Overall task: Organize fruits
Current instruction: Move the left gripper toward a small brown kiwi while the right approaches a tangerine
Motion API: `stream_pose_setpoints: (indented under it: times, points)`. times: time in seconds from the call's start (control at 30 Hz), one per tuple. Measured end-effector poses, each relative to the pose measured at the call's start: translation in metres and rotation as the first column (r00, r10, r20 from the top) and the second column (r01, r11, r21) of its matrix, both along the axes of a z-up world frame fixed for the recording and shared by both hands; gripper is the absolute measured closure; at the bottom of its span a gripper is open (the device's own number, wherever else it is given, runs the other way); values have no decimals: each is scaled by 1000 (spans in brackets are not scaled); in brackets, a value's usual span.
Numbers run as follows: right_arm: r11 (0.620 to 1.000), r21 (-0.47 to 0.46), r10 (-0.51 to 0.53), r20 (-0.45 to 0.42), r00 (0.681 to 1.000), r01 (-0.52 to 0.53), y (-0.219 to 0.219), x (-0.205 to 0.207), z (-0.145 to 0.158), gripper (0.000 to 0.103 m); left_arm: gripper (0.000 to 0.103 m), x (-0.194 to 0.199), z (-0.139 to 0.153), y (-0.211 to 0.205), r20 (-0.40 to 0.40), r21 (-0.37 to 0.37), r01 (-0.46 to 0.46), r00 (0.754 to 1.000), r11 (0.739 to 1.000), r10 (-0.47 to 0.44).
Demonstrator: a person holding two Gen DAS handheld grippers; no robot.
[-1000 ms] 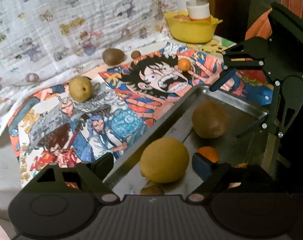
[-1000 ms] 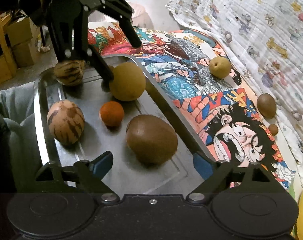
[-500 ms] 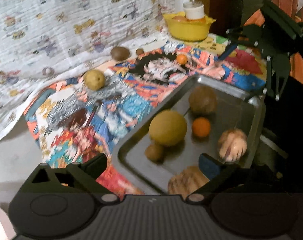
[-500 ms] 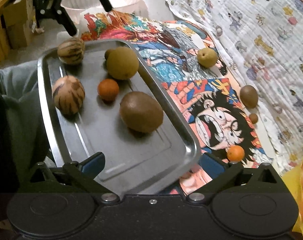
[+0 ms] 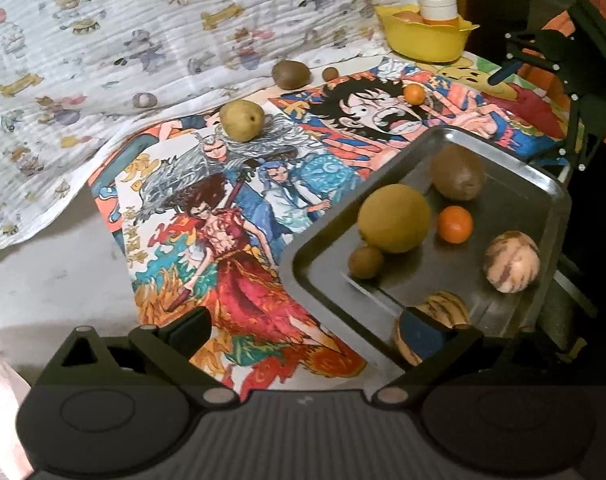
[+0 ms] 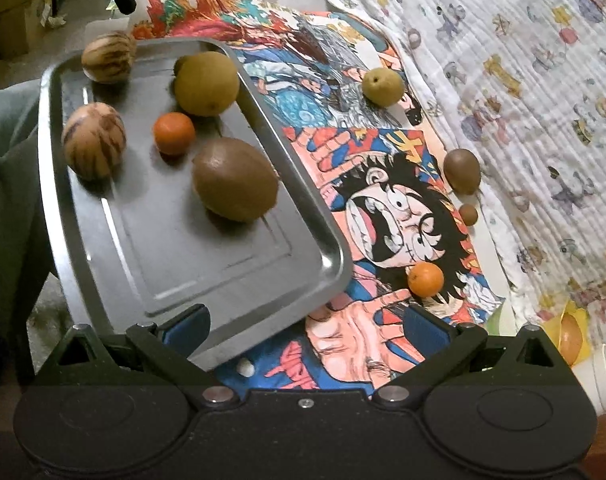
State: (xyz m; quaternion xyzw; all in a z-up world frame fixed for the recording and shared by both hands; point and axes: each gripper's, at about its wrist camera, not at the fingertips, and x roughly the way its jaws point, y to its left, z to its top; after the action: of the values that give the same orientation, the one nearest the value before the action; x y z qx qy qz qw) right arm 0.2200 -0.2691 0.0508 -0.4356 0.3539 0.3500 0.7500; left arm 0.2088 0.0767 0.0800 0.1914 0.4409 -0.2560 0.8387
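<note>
Grippers, left (image 5: 307, 334) and right (image 6: 305, 326), spread wide and empty, jaws just opened; six fruits gathered in rectangular steel tray (image 6: 239, 280), small orange tangerine (image 6: 425, 278) loose on cartoon-printed cloth (image 6: 387, 200), probably awaiting collection.

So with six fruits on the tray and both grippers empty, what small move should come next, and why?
Probably bring the right gripper towards the small orange on the cartoon cloth. Its fingers stand wide open with nothing between them, and that orange is the loose fruit lying closest ahead of them, just off the tray. The pear and kiwi lie farther off.
</note>
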Motion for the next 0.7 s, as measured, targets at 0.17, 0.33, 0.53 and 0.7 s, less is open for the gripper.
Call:
stream_pose_setpoints:
  times: [0.17,0.33,0.53,0.7]
  points:
    - [999,27,-20,10,1000,20,-1,9,-2,1,1,15,-4,-5,-7,-14,-17,1000,1000,17]
    - [998,63,-32,20,999,31,-1,22,-3,1,1,33,-5,-16,4,-25,-8,1000,1000,8]
    - [992,114,-57,19,998,55,-3,42,-2,1,1,58,-1,-32,27,-38,15,1000,999,-14]
    - [981,172,-97,16,995,93,-6,62,1,1,1,83,2,-47,49,-61,36,998,998,-33]
